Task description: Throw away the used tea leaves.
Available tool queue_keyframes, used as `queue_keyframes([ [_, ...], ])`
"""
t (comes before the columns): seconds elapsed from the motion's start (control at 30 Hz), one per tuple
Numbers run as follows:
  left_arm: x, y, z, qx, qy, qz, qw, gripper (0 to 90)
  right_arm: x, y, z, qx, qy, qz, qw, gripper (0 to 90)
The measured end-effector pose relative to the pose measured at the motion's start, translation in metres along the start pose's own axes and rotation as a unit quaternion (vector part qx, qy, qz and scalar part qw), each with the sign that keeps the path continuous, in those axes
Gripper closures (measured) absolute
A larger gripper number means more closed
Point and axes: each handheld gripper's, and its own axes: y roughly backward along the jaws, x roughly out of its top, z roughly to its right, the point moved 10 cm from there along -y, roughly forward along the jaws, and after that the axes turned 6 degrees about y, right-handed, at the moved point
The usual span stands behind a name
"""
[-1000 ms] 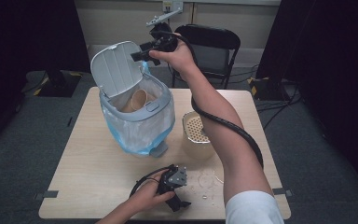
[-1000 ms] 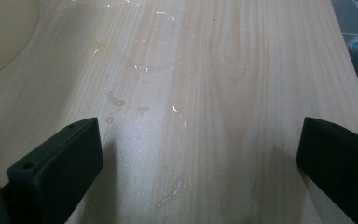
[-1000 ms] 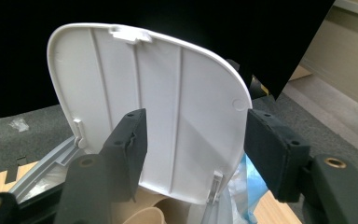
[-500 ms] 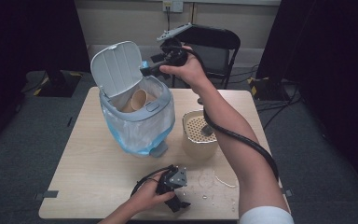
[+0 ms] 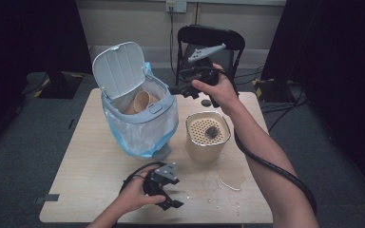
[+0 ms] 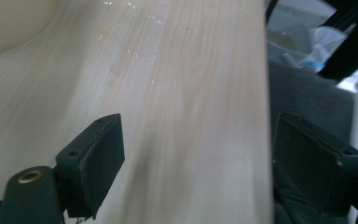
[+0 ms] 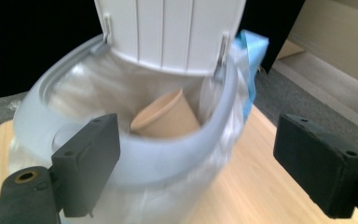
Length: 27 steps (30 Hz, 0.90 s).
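No writing reads on the bin or paper cup.

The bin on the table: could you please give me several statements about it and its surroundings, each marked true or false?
1. The bin has its lid raised. True.
2. A paper cup lies inside the bin. True.
3. The right gripper grips the paper cup. False: its jaws have just been opening, nothing is between them, and the cup lies in the bin.
4. The left gripper is above the bin. False: it is low over the table near its front edge.
5. The beige container stands inside the bin. False: it stands on the table beside it.
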Motion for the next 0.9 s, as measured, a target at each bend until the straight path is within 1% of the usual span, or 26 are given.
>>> queue_keyframes([
  [0.03, -0.004, 0.007, -0.001, 0.002, 0.004, 0.003, 1.0000, 16.4, -0.006, 0.005, -0.002, 0.004, -0.002, 0.000, 1.0000, 13.9],
  [0.07, -0.012, 0.019, -0.006, 0.013, 0.013, -0.001, 0.9998, 16.7, -0.009, 0.007, -0.005, 0.010, -0.001, 0.000, 0.9999, 13.8],
  [0.1, -0.016, 0.025, -0.010, 0.019, 0.025, 0.005, 0.9995, 16.7, -0.016, 0.011, -0.007, 0.012, 0.003, -0.003, 0.9999, 13.9],
  [0.13, -0.022, 0.035, -0.015, 0.028, 0.038, 0.006, 0.9989, 16.4, -0.019, 0.013, -0.008, 0.010, 0.001, -0.005, 0.9999, 13.9],
  [0.17, -0.027, 0.043, -0.019, 0.035, 0.054, 0.019, 0.9977, 16.3, -0.024, 0.016, -0.008, 0.009, -0.002, -0.008, 0.9999, 14.0],
  [0.2, -0.033, 0.051, -0.023, 0.039, 0.064, 0.025, 0.9969, 16.3, -0.029, 0.018, -0.010, 0.007, -0.001, -0.008, 0.9999, 14.0],
  [0.23, -0.041, 0.058, -0.027, 0.045, 0.069, 0.019, 0.9964, 16.5, -0.033, 0.020, -0.012, 0.008, -0.001, -0.009, 0.9999, 14.0],
  [0.27, -0.048, 0.064, -0.032, 0.059, 0.078, 0.017, 0.9950, 16.6, -0.038, 0.022, -0.014, 0.006, 0.000, -0.011, 0.9999, 14.0],
  [0.33, -0.056, 0.072, -0.038, 0.065, 0.086, 0.014, 0.9941, 16.6, -0.049, 0.025, -0.017, 0.005, 0.001, -0.019, 0.9998, 14.0],
  [0.37, -0.060, 0.078, -0.040, 0.073, 0.093, 0.015, 0.9929, 17.0, -0.053, 0.027, -0.019, 0.006, 0.001, -0.020, 0.9998, 14.0],
  [0.4, -0.064, 0.085, -0.045, 0.078, 0.095, 0.019, 0.9923, 17.7, -0.058, 0.029, -0.022, 0.007, -0.001, -0.024, 0.9997, 14.0],
  [0.43, -0.066, 0.091, -0.047, 0.079, 0.104, 0.026, 0.9912, 18.7, -0.065, 0.032, -0.024, 0.004, 0.002, -0.030, 0.9995, 14.1],
  [0.53, -0.074, 0.108, -0.055, 0.092, 0.114, 0.033, 0.9886, 20.2, -0.076, 0.040, -0.030, 0.005, 0.003, -0.033, 0.9994, 14.1],
  [0.57, -0.076, 0.117, -0.059, 0.099, 0.122, 0.038, 0.9868, 20.6, -0.081, 0.044, -0.032, 0.006, 0.007, -0.036, 0.9993, 14.1],
  [0.63, -0.079, 0.127, -0.065, 0.106, 0.130, 0.046, 0.9847, 20.7, -0.090, 0.051, -0.035, 0.004, 0.003, -0.038, 0.9993, 14.0],
  [0.67, -0.080, 0.134, -0.069, 0.113, 0.136, 0.048, 0.9831, 21.0, -0.094, 0.054, -0.035, 0.003, 0.001, -0.040, 0.9992, 14.0],
  [0.77, -0.081, 0.153, -0.077, 0.129, 0.145, 0.055, 0.9795, 21.4, -0.106, 0.065, -0.035, -0.006, -0.004, -0.043, 0.9991, 14.0],
  [0.8, -0.081, 0.158, -0.080, 0.134, 0.144, 0.056, 0.9788, 21.8, -0.110, 0.068, -0.035, -0.008, -0.005, -0.044, 0.9990, 14.0],
  [0.87, -0.078, 0.169, -0.082, 0.134, 0.148, 0.066, 0.9777, 21.8, -0.117, 0.074, -0.036, -0.009, -0.008, -0.045, 0.9989, 14.1],
  [0.9, -0.078, 0.174, -0.083, 0.135, 0.151, 0.066, 0.9771, 21.9, -0.121, 0.077, -0.036, -0.011, -0.011, -0.046, 0.9988, 14.0],
])
